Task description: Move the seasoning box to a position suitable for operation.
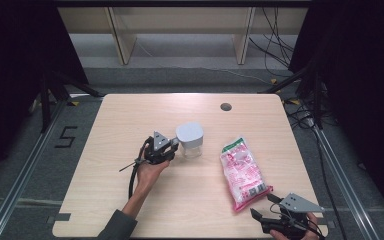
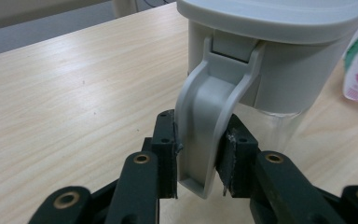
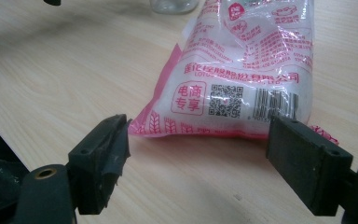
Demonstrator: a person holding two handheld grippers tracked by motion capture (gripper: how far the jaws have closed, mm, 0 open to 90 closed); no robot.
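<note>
Pale wooden table (image 1: 130,120) holds a clear jar (image 1: 190,142) with a grey lid near its middle. Left gripper (image 2: 199,161) clamps the jar's handle (image 2: 205,121) between its 2 jaws. Right gripper (image 3: 198,163) stands wide open just before the pink bag (image 3: 242,70).

So the container (image 1: 190,140) sits right in front of the left gripper (image 1: 172,146), handle between its jaws; the bag (image 1: 242,171) lies just ahead of the right gripper (image 1: 263,216).

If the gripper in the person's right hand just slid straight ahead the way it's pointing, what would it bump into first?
Most likely the pink bag. It lies flat on the table just beyond the open right gripper, its bottom edge roughly between the two pads, though the gap is hard to judge.
</note>
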